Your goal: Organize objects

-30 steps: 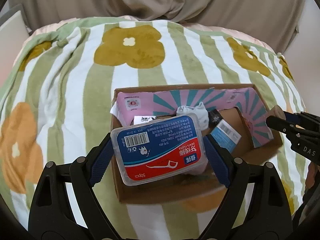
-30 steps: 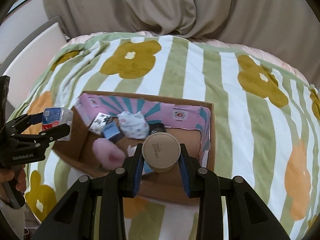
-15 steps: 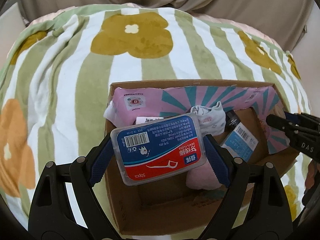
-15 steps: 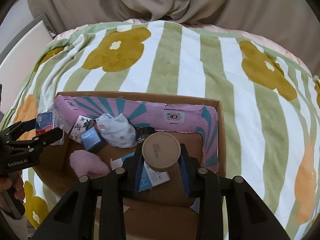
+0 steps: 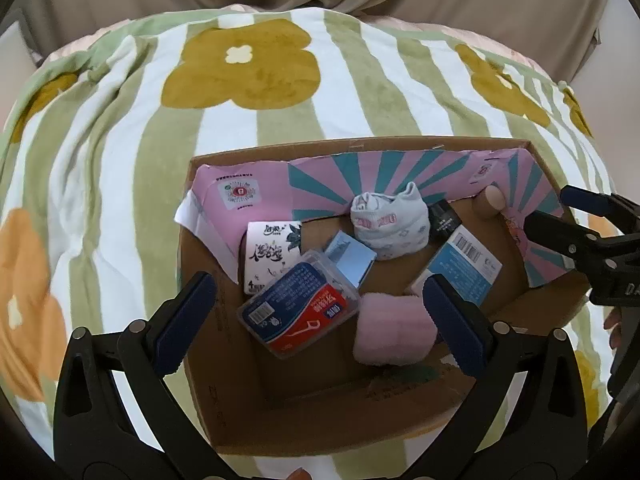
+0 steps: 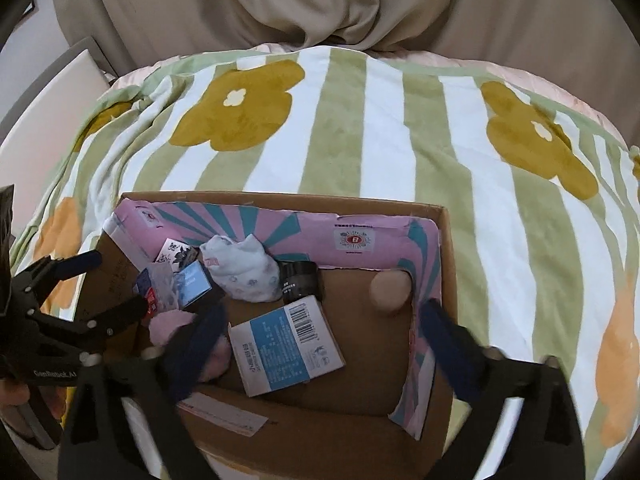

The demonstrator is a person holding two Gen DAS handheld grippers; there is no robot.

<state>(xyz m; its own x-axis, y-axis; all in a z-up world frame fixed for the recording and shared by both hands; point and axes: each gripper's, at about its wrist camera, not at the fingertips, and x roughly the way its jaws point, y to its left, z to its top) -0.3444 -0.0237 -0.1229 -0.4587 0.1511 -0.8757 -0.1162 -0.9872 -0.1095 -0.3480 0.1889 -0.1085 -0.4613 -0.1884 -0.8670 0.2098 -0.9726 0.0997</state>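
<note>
A cardboard box (image 5: pixel 320 424) (image 6: pixel 446 248) lined with pink and teal paper sits on the flowered blanket. The floss pick box (image 5: pixel 298 308) lies inside it at the left, free of my open left gripper (image 5: pixel 320 326), which hovers just above. The tan round container (image 6: pixel 390 292) (image 5: pixel 493 202) lies in the box's far right corner, free of my open right gripper (image 6: pixel 320 354). Each gripper shows at the edge of the other's view.
In the box lie a rolled white sock (image 5: pixel 390 226), a pink fluffy pad (image 5: pixel 394 330), a blue and white carton (image 6: pixel 286 350), a black jar (image 6: pixel 300 282), a small blue box (image 5: pixel 351 257) and a white patterned packet (image 5: pixel 270 254). Beige bedding (image 6: pixel 320 4) lies behind.
Both grippers opened. The floss pick box dropped from the left gripper into the box, and the tan container dropped from the right gripper into the far right corner. Both grippers moved over the box.
</note>
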